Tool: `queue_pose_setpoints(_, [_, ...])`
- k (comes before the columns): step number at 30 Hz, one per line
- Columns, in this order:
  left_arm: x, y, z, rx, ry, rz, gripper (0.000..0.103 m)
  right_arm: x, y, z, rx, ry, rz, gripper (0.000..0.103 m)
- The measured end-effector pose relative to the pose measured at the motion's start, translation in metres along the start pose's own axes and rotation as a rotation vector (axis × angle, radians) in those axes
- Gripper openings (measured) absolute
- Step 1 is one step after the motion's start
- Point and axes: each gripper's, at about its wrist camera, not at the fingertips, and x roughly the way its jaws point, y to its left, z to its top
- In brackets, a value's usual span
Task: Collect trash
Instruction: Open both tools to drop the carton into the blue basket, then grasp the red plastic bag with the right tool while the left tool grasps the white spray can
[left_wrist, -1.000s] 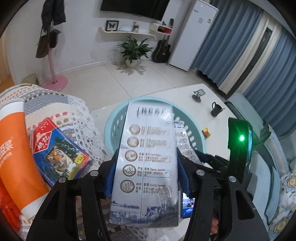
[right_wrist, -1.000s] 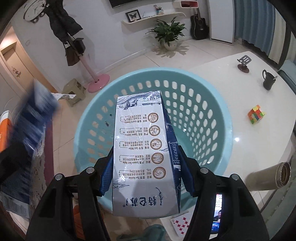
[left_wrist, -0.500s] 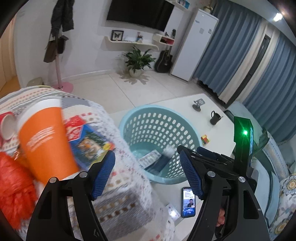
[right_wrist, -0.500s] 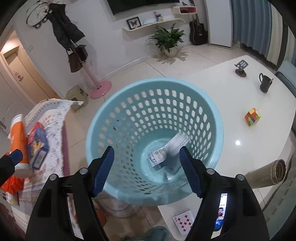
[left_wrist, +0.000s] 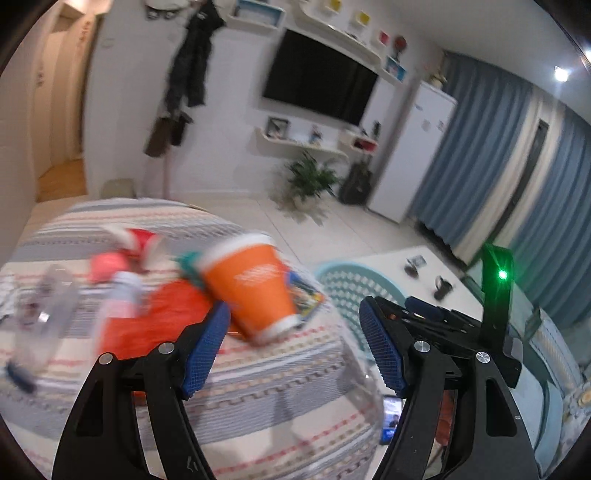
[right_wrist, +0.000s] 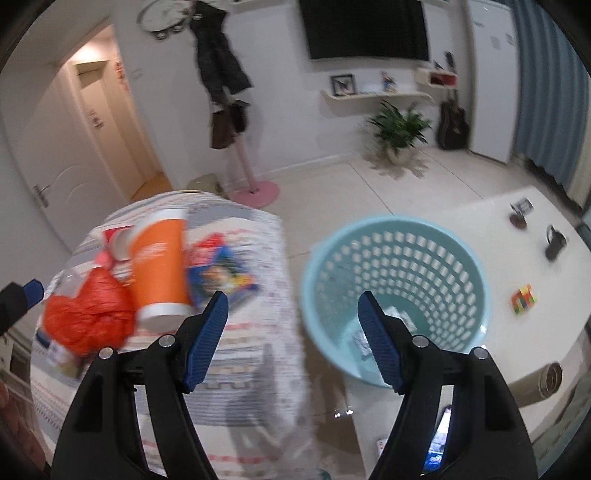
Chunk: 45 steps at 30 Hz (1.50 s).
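A light blue perforated basket (right_wrist: 402, 266) stands on the white table, with milk cartons (right_wrist: 395, 321) lying at its bottom; its rim also shows in the left wrist view (left_wrist: 347, 280). On the patterned cloth to its left lie an orange cup (right_wrist: 160, 266) on its side, a crumpled red bag (right_wrist: 86, 317), a blue snack packet (right_wrist: 218, 275) and a red-and-white cup (right_wrist: 116, 238). My left gripper (left_wrist: 291, 349) is open and empty, just short of the orange cup (left_wrist: 255, 291). My right gripper (right_wrist: 293, 338) is open and empty, between cloth and basket.
A colour cube (right_wrist: 522, 299), a black mug (right_wrist: 554, 242), a small stand (right_wrist: 519, 212) and a metal flask (right_wrist: 537, 382) lie on the white table (right_wrist: 480, 218). A phone (left_wrist: 391, 421) lies near its front edge. A clear bottle (left_wrist: 44, 314) lies on the cloth.
Both grippers opened and dropped their milk cartons into the basket. Both then swung left and back, toward the trash on the patterned cloth.
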Motion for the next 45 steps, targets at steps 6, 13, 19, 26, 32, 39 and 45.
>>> queue_pose_setpoints(6, [-0.045,0.049,-0.004,-0.093,-0.064,0.091,0.071,-0.007,0.065,-0.001,-0.100,-0.007,0.073,0.069])
queue_pose_setpoints(13, [-0.082,0.125,-0.013,-0.193,-0.108,0.276,0.071,0.007,0.136,-0.010,-0.237,0.038,0.129,0.069])
queue_pose_setpoints(19, [-0.080,0.168,-0.023,-0.261,-0.060,0.287,0.071,0.033,0.176,-0.013,-0.269,0.080,0.182,0.071])
queue_pose_setpoints(26, [-0.053,0.169,-0.025,-0.235,0.001,0.248,0.071,0.071,0.184,-0.008,-0.227,0.124,0.195,0.082])
queue_pose_setpoints(32, [-0.028,0.163,-0.027,-0.204,0.047,0.219,0.071,0.096,0.190,-0.015,-0.241,0.177,0.221,0.082])
queue_pose_setpoints(39, [-0.014,0.162,-0.031,-0.196,0.074,0.218,0.071,0.095,0.203,-0.027,-0.311,0.163,0.236,0.057])
queue_pose_setpoints(45, [0.002,0.157,-0.031,-0.185,0.117,0.203,0.071,0.079,0.192,-0.025,-0.301,0.136,0.250,0.038])
